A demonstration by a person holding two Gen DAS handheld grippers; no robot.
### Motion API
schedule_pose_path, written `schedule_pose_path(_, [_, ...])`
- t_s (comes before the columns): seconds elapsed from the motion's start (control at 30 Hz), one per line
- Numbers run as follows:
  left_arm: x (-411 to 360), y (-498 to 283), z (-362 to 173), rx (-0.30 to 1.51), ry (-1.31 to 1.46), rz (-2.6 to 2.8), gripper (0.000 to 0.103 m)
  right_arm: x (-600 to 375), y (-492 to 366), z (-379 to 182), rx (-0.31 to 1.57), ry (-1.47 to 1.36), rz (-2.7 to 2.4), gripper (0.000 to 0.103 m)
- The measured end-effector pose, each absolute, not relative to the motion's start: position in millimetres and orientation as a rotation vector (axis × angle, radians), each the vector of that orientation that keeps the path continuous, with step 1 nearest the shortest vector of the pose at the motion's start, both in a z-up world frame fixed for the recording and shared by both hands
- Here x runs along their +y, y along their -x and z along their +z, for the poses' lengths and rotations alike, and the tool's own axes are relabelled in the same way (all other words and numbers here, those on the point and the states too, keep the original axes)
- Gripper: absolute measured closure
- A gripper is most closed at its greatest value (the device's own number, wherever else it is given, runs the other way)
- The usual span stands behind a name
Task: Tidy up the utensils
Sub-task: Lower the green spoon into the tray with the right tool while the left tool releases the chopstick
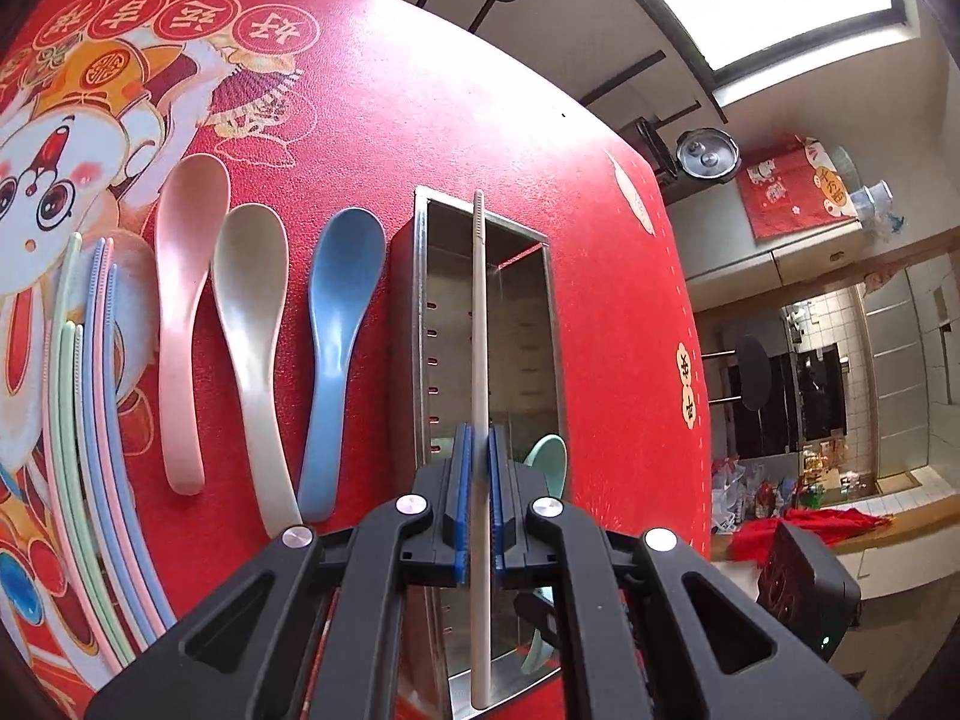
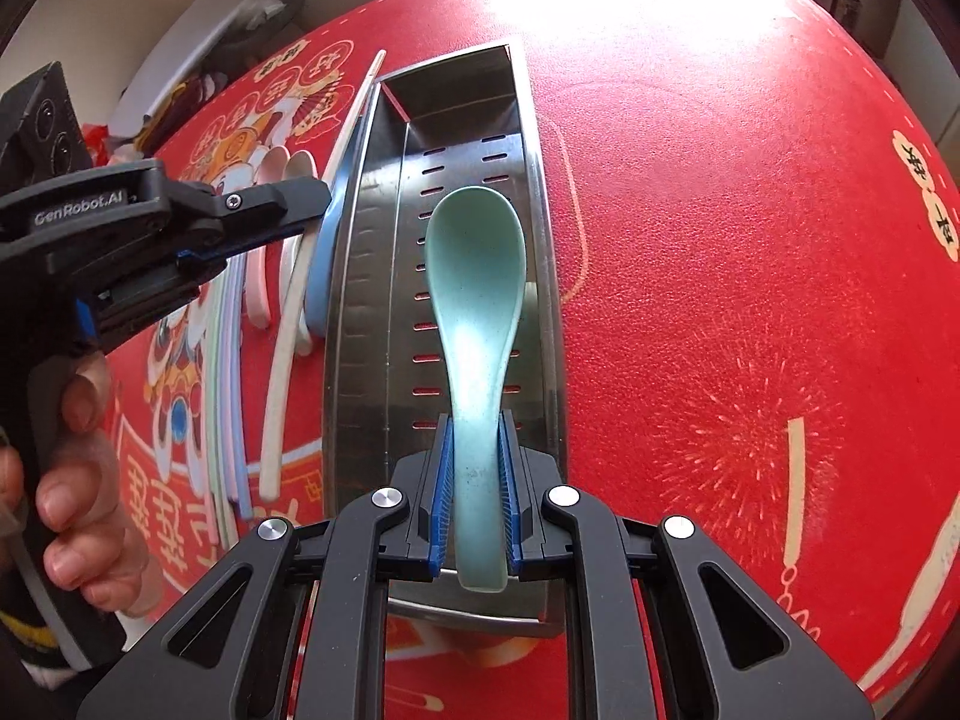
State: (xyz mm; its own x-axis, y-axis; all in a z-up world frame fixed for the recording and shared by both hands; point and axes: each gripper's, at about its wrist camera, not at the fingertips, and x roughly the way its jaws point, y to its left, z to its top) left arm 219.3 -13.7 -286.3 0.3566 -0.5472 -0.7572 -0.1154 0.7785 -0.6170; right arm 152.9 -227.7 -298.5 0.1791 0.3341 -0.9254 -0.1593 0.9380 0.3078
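Observation:
A steel two-compartment utensil holder [image 1: 427, 276] [image 2: 360, 276] lies on the red mat. My left gripper [image 1: 478, 441] is shut on a beige chopstick [image 1: 478, 324], held lengthwise above the holder's divider. My right gripper [image 2: 477, 432] is shut on a mint green spoon [image 2: 477, 276], bowl forward, over the holder's right compartment; the spoon also shows in the left wrist view [image 1: 549, 459]. Pink [image 1: 183, 312], beige [image 1: 249, 324] and blue [image 1: 336, 348] spoons lie side by side left of the holder. Several pastel chopsticks [image 1: 96, 396] lie further left.
The red printed mat [image 1: 600, 312] [image 2: 720, 276] covers the table, whose edge curves off to the right in the left wrist view. The left gripper's body and the hand that holds it [image 2: 78, 396] fill the left side of the right wrist view. Kitchen counters lie beyond.

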Motion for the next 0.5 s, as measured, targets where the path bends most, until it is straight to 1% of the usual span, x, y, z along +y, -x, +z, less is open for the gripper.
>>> schedule_pose_path(0.5, [-18.1,-225.2,-306.5,1.249,0.624,-0.252,0.097,-226.2,-158.6,-303.0,1.369,-0.166,0.343,0.089])
